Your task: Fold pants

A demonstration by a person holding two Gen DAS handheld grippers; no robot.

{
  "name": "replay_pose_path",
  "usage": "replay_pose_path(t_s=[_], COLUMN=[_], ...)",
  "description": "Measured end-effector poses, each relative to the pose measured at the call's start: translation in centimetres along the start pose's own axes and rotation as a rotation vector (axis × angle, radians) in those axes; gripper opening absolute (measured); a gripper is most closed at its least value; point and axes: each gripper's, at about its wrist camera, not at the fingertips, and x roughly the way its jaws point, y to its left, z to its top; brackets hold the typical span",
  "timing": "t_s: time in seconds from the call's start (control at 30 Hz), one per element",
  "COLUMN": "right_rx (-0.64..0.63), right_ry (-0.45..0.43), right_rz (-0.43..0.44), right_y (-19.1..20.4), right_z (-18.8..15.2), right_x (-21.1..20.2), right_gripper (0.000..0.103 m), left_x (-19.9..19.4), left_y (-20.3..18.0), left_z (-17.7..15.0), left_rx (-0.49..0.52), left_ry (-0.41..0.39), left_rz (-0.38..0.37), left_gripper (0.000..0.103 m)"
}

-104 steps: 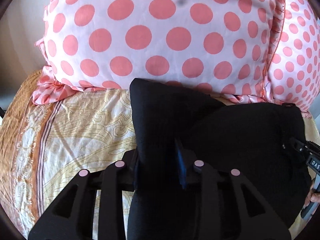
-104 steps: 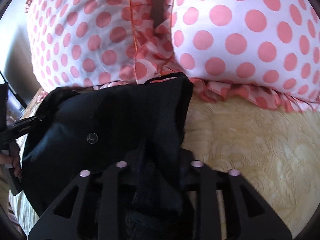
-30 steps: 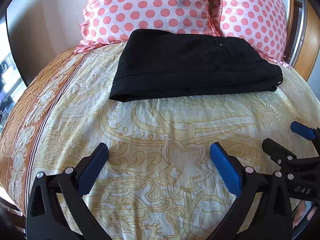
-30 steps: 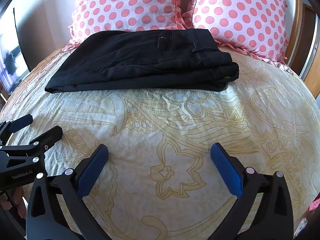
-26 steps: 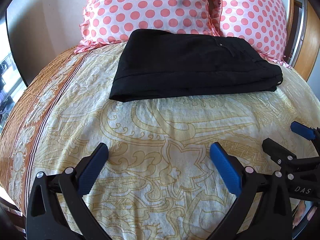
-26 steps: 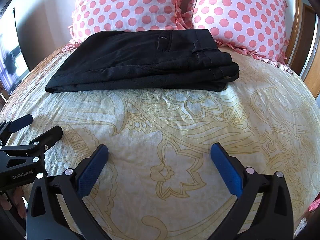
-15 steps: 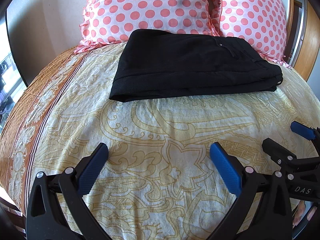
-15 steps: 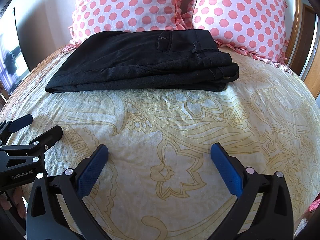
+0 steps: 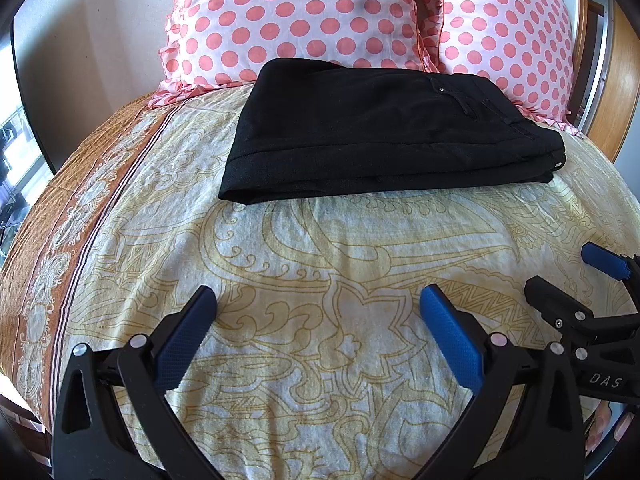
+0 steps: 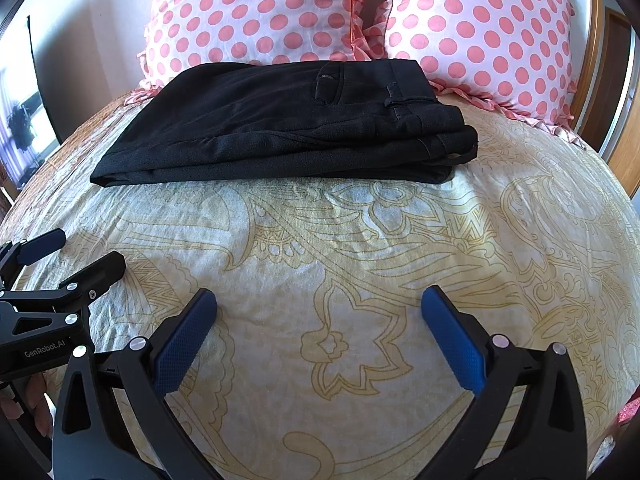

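Observation:
The black pants [image 9: 380, 136] lie folded in a flat stack at the far end of the bed, against the pillows; they also show in the right wrist view [image 10: 288, 124], waistband to the right. My left gripper [image 9: 318, 300] is open and empty, well back from the pants above the bedspread. My right gripper [image 10: 319, 300] is open and empty too, equally far back. The right gripper shows at the right edge of the left wrist view [image 9: 580, 276], and the left gripper at the left edge of the right wrist view [image 10: 68, 256].
Two pink polka-dot pillows [image 9: 304, 16] [image 10: 480, 28] stand behind the pants. The yellow patterned bedspread [image 9: 320, 248] covers the bed, with an orange border [image 9: 60, 232] on the left. A wooden headboard [image 9: 620, 80] rises at the right.
3.5 s ago both grippers were shut on the pants by the pillows. They have since let go, opened and drawn back. Nothing has moved over the last second.

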Motion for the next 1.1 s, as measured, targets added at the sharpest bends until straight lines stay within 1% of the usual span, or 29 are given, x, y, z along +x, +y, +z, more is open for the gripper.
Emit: replay_pose_path(t_s=[0.77, 1.1], right_rx=[0.000, 0.001], right_ry=[-0.001, -0.001], right_rz=[-0.001, -0.001], right_y=[0.00, 0.03], right_z=[-0.01, -0.04], right_x=[0.02, 0.02], right_gripper=[0.102, 0.102], left_x=[0.05, 0.20], left_y=[0.01, 0.05], left_z=[-0.05, 0.21], left_rx=[0.000, 0.005], left_ry=[0.000, 0.017], left_rz=[0.001, -0.002], left_gripper=[0.101, 0.101])
